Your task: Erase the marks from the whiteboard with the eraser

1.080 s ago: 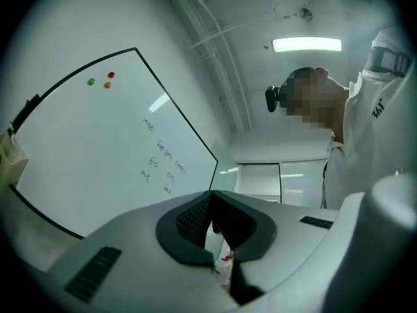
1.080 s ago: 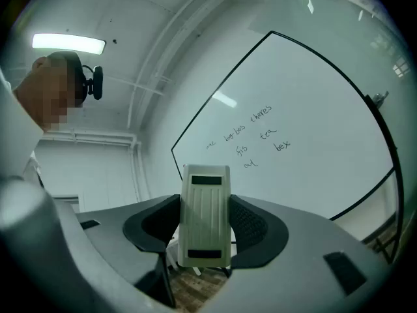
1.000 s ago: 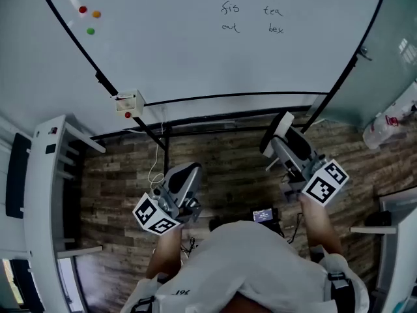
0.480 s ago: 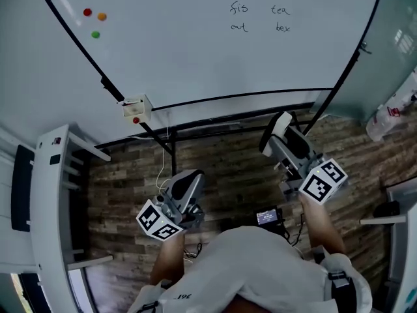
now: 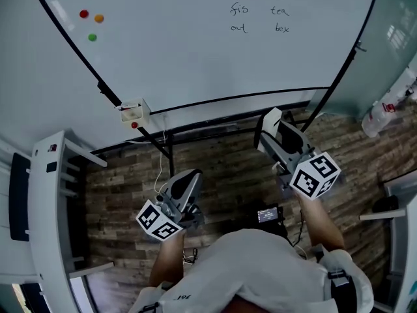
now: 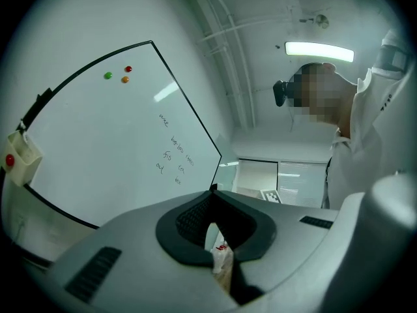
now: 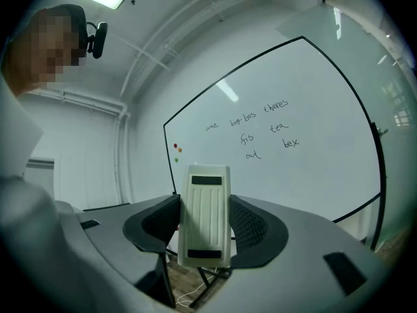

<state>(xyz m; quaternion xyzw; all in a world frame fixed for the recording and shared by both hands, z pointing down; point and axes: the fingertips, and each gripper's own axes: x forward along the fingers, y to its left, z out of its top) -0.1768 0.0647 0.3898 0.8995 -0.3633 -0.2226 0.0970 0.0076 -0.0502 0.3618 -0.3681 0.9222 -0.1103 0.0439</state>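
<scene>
The right gripper [image 5: 273, 130] is clamped on the cream plastic eraser with a ribbed back [image 7: 206, 223], one jaw against each long side. In the head view the eraser sits right of centre, low over the wood-patterned floor [image 5: 221, 168] and well apart from the large white whiteboard with a black frame [image 5: 195, 64]. The left gripper [image 6: 212, 197] hangs lower, left of centre, its jaws closed together on nothing.

The handwritten marks [image 5: 260, 8] are at the top centre-right of the head view, so the step in hand looks like lifting the eraser up to them. I'd bring it in with the wiping face flat on the board rather than on an edge. The ribbed back faces the right gripper's camera, so the wiping face is hidden. The grip seems square enough to press evenly. Long overlapping strokes should clear the words, and they lie well to the right of the red, orange and green round magnets [image 5: 92, 37] at upper left.

The writing reads "big bos", "theres", "fis", "tea" and "bex". One word is either "cat" or "out", and another at the row's left end is too faint to read. I see no brand on the eraser.
</scene>
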